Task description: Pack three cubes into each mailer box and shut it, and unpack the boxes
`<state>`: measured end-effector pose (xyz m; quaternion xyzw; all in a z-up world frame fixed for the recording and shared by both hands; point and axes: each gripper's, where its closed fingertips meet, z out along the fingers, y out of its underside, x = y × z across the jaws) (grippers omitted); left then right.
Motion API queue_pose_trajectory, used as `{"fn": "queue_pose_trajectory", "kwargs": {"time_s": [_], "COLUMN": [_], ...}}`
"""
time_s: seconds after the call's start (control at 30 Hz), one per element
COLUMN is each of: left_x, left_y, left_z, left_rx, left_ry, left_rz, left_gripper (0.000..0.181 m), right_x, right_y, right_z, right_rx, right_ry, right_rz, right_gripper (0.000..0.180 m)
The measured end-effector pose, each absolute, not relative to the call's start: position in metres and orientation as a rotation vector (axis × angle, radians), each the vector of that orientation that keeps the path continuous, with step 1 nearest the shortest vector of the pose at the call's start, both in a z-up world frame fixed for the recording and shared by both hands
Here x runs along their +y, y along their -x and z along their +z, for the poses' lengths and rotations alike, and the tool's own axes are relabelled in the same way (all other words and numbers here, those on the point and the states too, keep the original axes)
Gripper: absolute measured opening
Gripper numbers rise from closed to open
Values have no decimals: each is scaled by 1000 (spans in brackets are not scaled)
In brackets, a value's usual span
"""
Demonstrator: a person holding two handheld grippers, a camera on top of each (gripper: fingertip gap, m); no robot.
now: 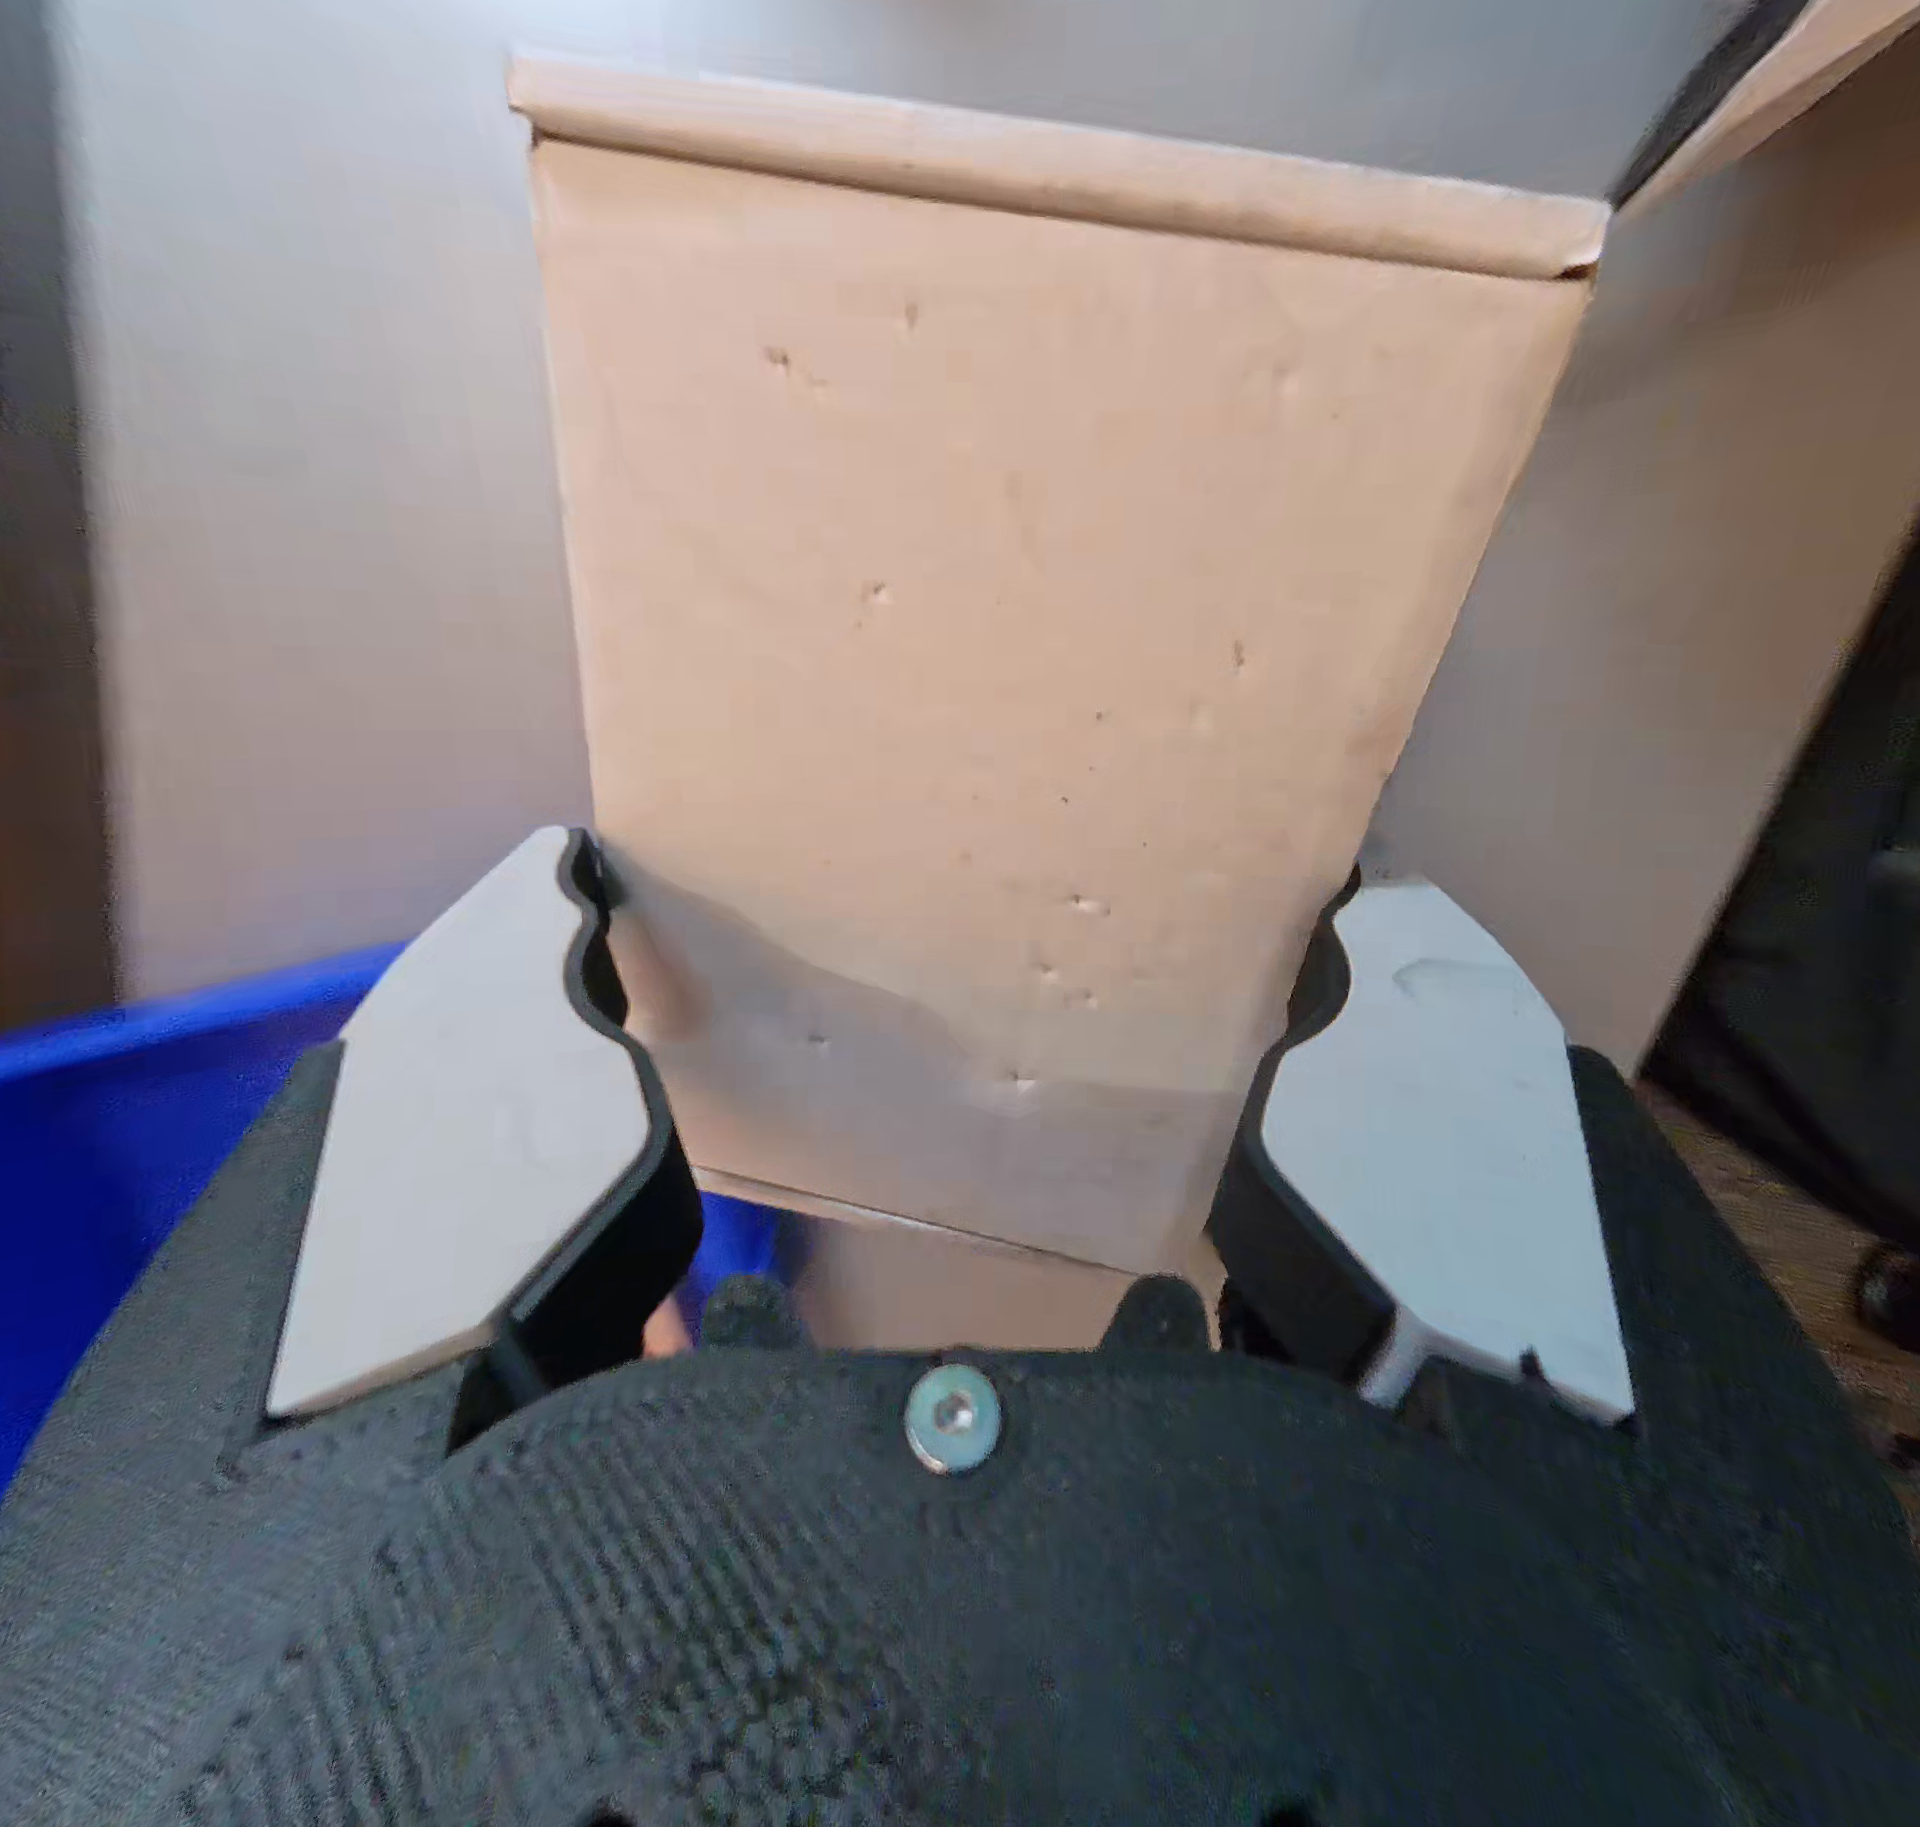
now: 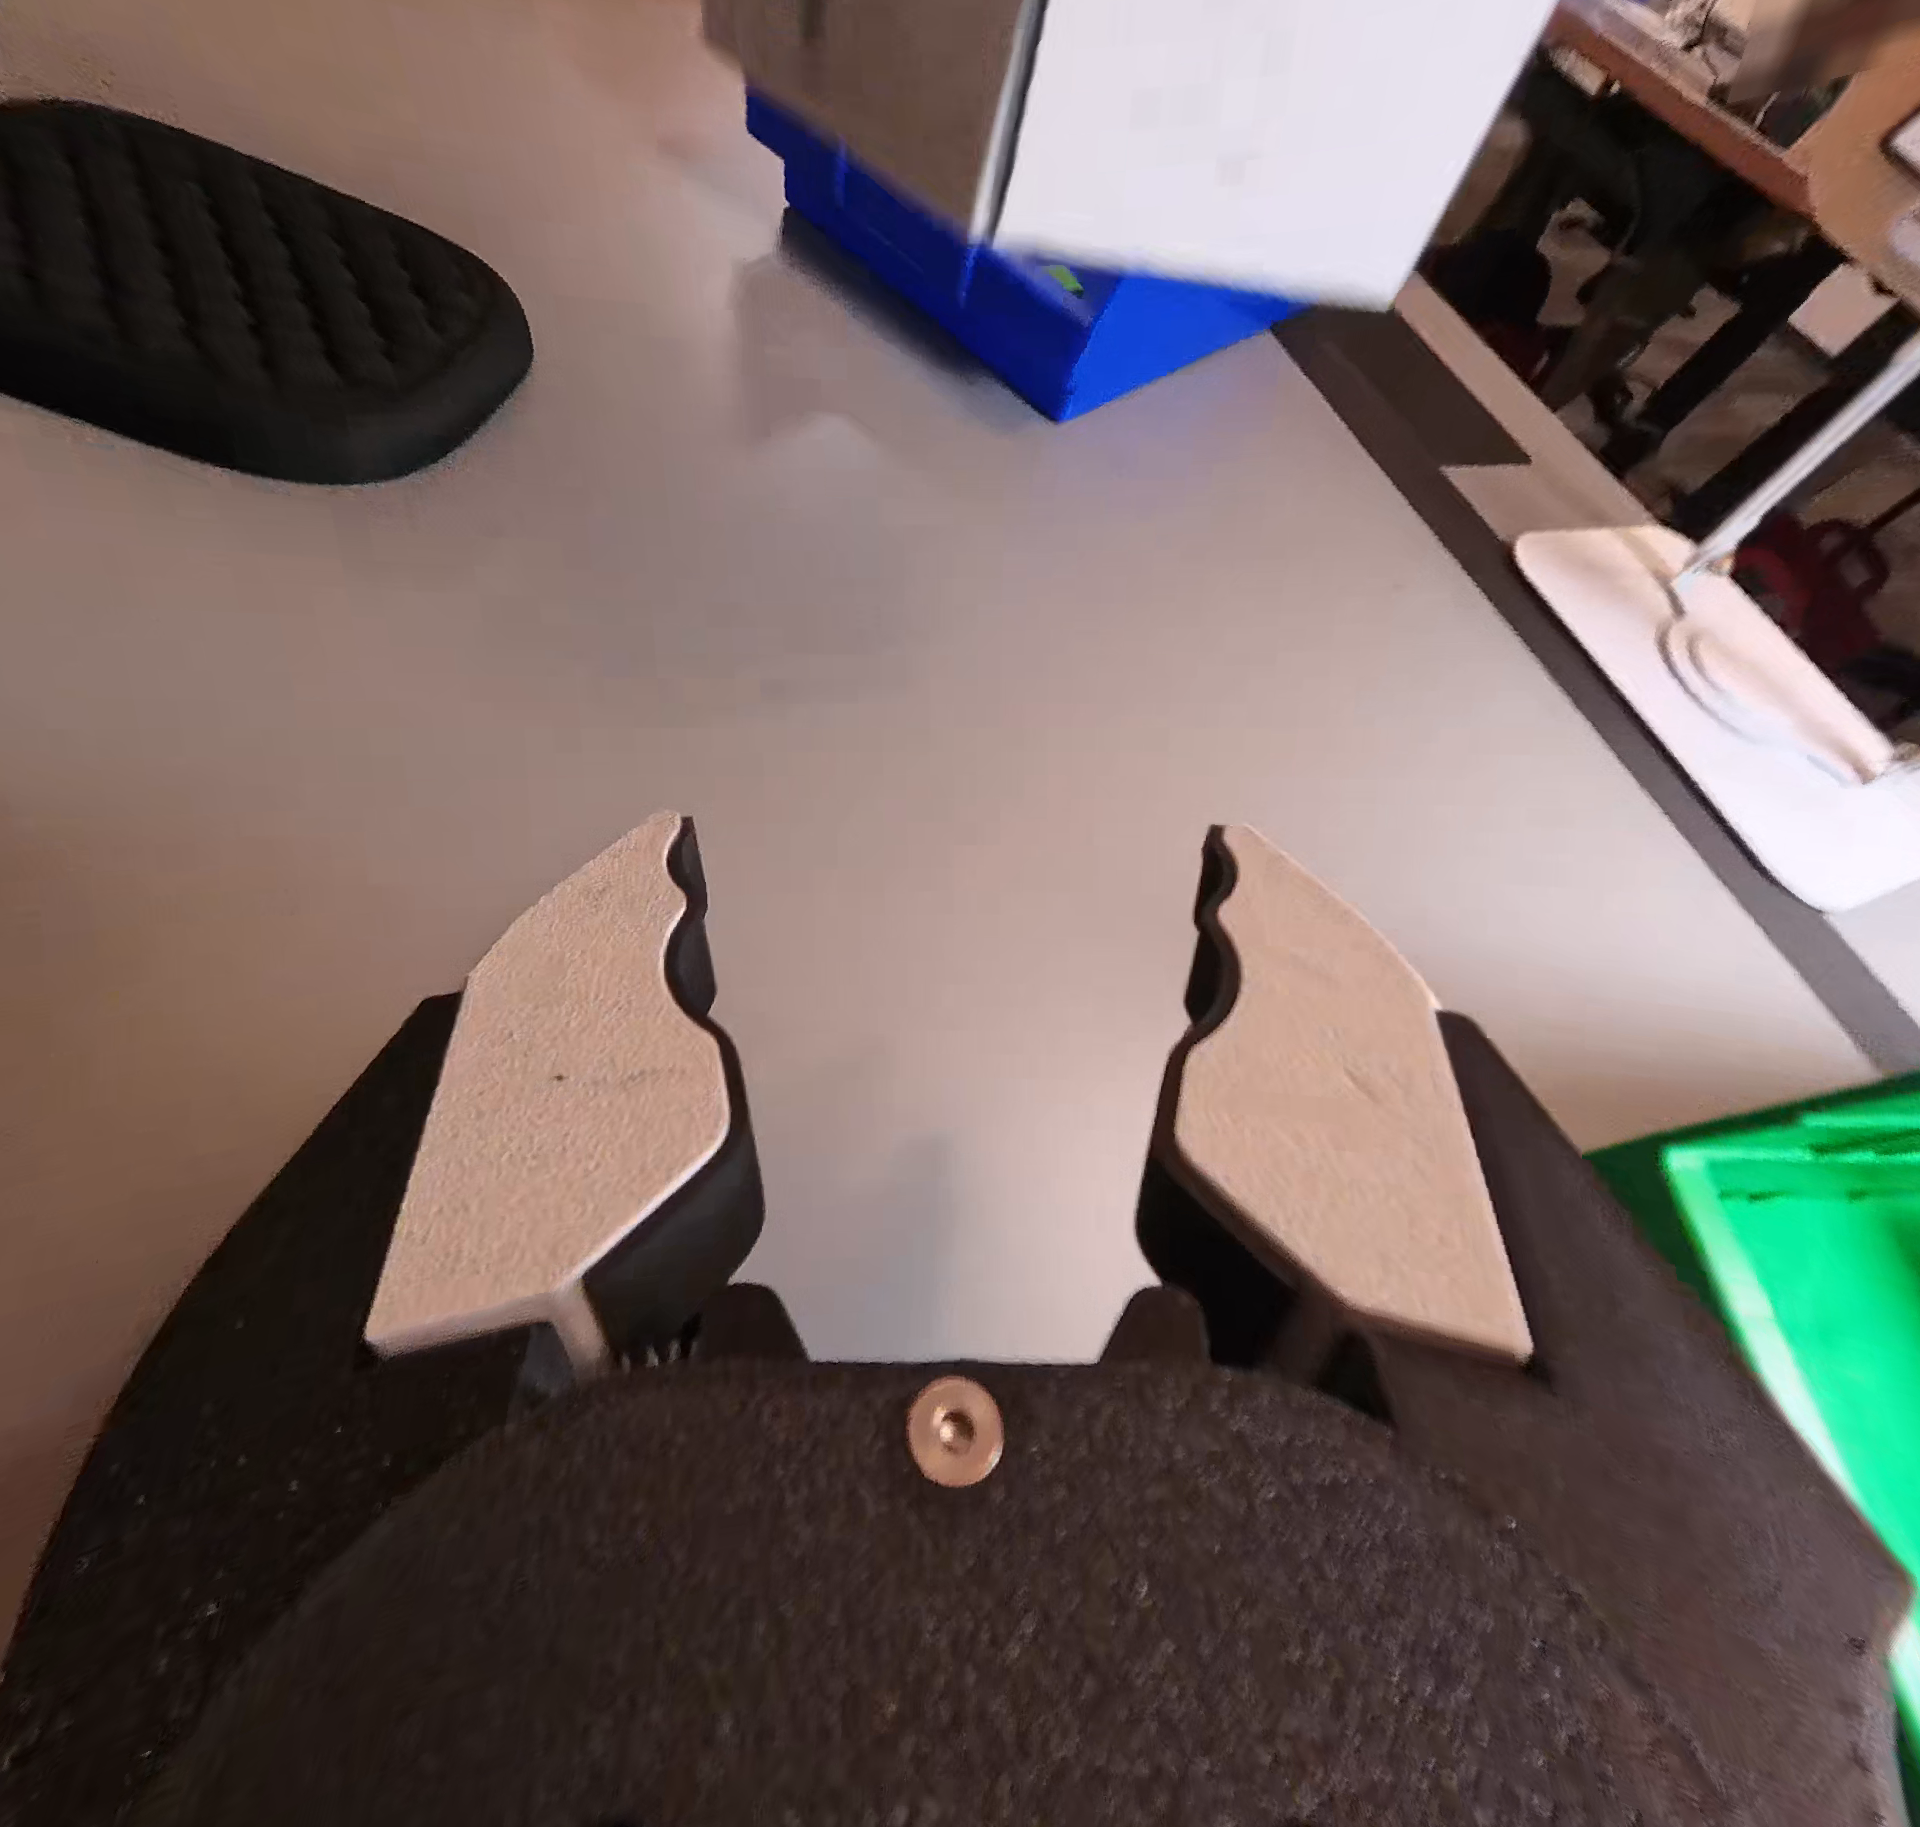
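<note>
In the left wrist view my left gripper [image 1: 966, 873] is shut on a tan cardboard mailer box [image 1: 1018, 551], one finger on each side wall. The box's dented broad face is toward the camera and hides its inside. A second cardboard edge [image 1: 956, 1289] shows just under it. No cubes are in view. In the right wrist view my right gripper [image 2: 951, 842] is open and empty above the grey table [image 2: 883, 634]. Far ahead, a blurred box with a white face [image 2: 1226, 84] hangs in the air over a blue bin [image 2: 1039, 323].
The blue bin [image 1: 125, 1102] also shows at the lower left of the left wrist view. A cardboard flap [image 1: 1818, 42] is at that view's top right. A green bin [image 2: 1818, 1310] is at my right gripper's right. A black textured pad [image 2: 208, 291] lies far left; a white lamp base [image 2: 1714, 697] stands beyond the table's right edge.
</note>
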<state>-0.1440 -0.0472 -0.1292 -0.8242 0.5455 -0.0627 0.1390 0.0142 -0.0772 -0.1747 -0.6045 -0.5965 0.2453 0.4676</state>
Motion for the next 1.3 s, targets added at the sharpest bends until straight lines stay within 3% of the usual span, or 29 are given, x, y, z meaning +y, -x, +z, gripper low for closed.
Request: {"fn": "queue_pose_trajectory", "kwargs": {"time_s": [0.23,0.4,0.5,0.57,0.8,0.93,1.03,1.13,1.3], "left_x": [-108,-126,-118,-111,-126,-117,-109,-102,-98], "left_y": [60,36,30,25,34,36,31,32,36], "left_z": [-189,-207,-203,-192,-149,-171,-194,-197,-196], "left_rx": [1677,1714,1684,1621,1383,1286,1267,1217,1156], "left_ry": [2460,2485,2380,2237,1777,1733,1772,1784,1817], "left_rz": [-666,-890,-923,-962,-992,-825,-758,-791,-807], "left_gripper": [127,126,121,110,108,106,93,78,76], "right_x": [-89,-109,-113,-109,-93,-89,-93,-79,-62], "right_y": [-4,0,-2,-5,-28,-31,-26,-29,-35], "right_z": [-176,-180,-184,-186,-190,-194,-197,-195,-159], "right_rx": [-1562,-1656,-1685,-1681,-1553,-1513,-1504,-1455,-1411], "right_ry": [1195,977,946,1030,1414,1530,1587,1628,1521], "right_rz": [306,175,181,275,794,972,1063,937,557], "right_gripper": [103,99,75,74,74,74,74,73,80]}}
